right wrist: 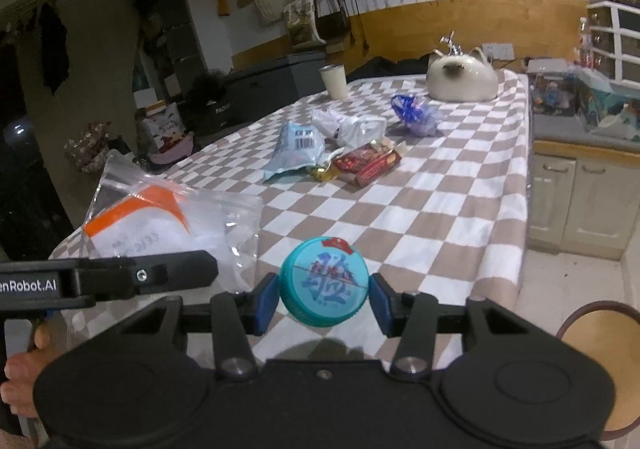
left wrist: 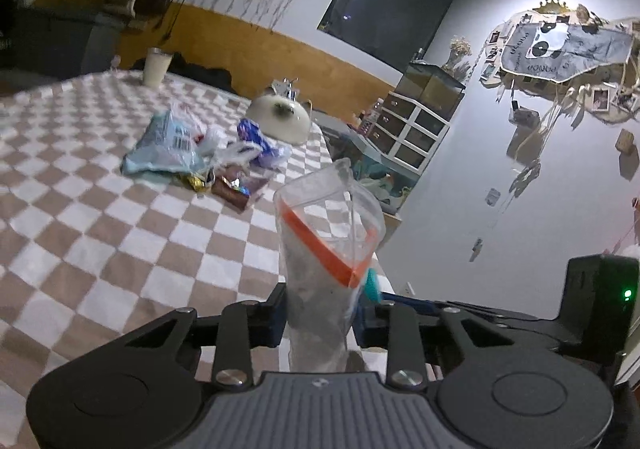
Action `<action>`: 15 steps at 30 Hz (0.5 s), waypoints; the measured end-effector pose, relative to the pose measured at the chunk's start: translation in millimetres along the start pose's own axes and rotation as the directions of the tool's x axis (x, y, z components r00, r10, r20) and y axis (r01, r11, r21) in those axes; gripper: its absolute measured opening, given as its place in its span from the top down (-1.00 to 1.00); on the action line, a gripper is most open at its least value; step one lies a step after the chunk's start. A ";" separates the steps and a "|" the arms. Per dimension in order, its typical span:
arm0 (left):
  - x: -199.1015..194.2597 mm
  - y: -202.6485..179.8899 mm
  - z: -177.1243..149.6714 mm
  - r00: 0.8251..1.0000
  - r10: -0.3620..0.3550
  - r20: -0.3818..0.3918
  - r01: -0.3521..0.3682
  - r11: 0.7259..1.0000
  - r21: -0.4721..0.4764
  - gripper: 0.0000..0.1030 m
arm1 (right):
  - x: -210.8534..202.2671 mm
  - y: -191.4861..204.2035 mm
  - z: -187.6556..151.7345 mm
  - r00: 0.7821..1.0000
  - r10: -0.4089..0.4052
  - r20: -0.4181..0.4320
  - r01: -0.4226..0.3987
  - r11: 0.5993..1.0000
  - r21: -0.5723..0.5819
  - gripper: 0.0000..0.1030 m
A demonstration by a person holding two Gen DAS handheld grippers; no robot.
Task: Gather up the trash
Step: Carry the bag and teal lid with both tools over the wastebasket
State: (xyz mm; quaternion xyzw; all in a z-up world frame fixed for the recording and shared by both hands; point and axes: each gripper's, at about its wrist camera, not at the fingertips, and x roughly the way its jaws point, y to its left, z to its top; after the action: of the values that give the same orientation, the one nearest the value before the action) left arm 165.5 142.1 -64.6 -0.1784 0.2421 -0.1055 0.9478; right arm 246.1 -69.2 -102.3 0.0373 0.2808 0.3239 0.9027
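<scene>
Left gripper (left wrist: pixel 322 323): closed on the clear zip bag (left wrist: pixel 330 245), pinched low between the blue pads; bag held upright, mouth spread open at the top, orange strip seen round the opening.
Right gripper (right wrist: pixel 324 299): clamped on a teal round lid (right wrist: pixel 323 281), one blue pad at each side of its rim; printed face turned toward the camera.
Lid position: held above the near edge of the table, just beside the bag in the right wrist view.
Table (right wrist: pixel 460 185): covered by a brown-and-white checked cloth.
Trash pile: left mid-table, well apart from both grippers. A light blue packet (right wrist: pixel 294 149), a crumpled white wrapper (right wrist: pixel 352 127), a red snack wrapper (right wrist: pixel 370 161) and a blue-purple plastic bag (right wrist: pixel 416 113) are seen close together.
Other items: cat-shaped ceramic piece (right wrist: pixel 460 79) and a white cup (right wrist: pixel 334 81) at the far end.
Person: a hand (right wrist: pixel 24 373) is seen at the left edge of the right wrist view.
</scene>
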 end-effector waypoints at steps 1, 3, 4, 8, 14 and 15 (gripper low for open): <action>-2.6 -3.7 1.1 1.000 0.011 0.010 -0.011 1.000 0.014 0.37 | -3.8 0.3 1.2 1.000 -0.005 0.009 0.005 1.000 -0.003 0.03; -7.0 -9.7 2.5 0.999 0.028 0.029 -0.030 0.999 0.040 0.37 | -11.7 1.1 3.5 0.999 -0.017 0.027 0.017 1.000 -0.008 0.03; -8.9 -13.5 3.0 0.999 0.038 0.038 -0.040 0.998 0.054 0.37 | -15.1 1.2 4.2 0.999 -0.022 0.035 0.022 1.000 -0.010 0.03; -16.3 -27.0 3.4 0.996 0.047 0.075 -0.055 0.993 0.104 0.38 | -33.8 -0.2 7.9 0.996 -0.040 0.074 0.042 0.999 -0.017 0.03; -18.3 -54.2 1.0 0.989 0.071 0.126 -0.094 0.977 0.191 0.38 | -61.4 -5.9 9.0 0.989 -0.081 0.123 0.084 0.996 -0.019 0.03; -17.2 -59.4 0.3 0.988 0.075 0.135 -0.102 0.973 0.205 0.38 | -66.3 -7.9 8.5 0.987 -0.090 0.130 0.093 0.996 -0.018 0.03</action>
State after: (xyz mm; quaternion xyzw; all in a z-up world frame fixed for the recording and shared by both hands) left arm 144.0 92.8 -34.0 -0.0719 0.1769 -0.0770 0.9786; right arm 213.2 -114.6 -65.1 0.0345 0.2193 0.2824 0.9333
